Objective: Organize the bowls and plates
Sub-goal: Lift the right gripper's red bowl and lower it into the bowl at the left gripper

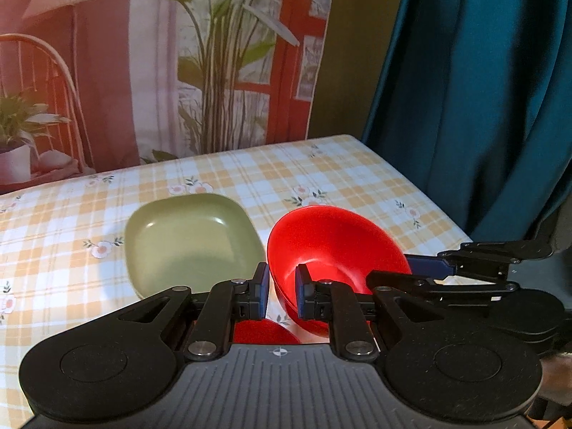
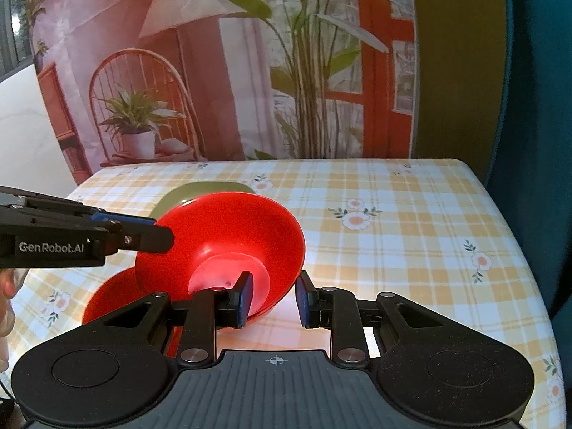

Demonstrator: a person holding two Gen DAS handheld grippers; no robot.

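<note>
A red bowl [image 1: 332, 246] is tilted on its side above the table, its hollow facing the left wrist view; the right wrist view shows its underside and foot [image 2: 228, 246]. My left gripper [image 1: 282, 291] has its jaws on either side of the bowl's near rim, gripping it. My right gripper [image 2: 273, 298] has its jaws around the bowl's opposite rim; whether they pinch it is unclear. A second red bowl [image 2: 111, 295] lies on the table below, also in the left wrist view [image 1: 264, 332]. A green square plate [image 1: 189, 243] lies flat to the left.
The table [image 2: 411, 250] has a yellow checked cloth with flowers. Its right edge meets a teal curtain [image 1: 475, 89]. A printed backdrop with plants and a chair hangs behind the far edge.
</note>
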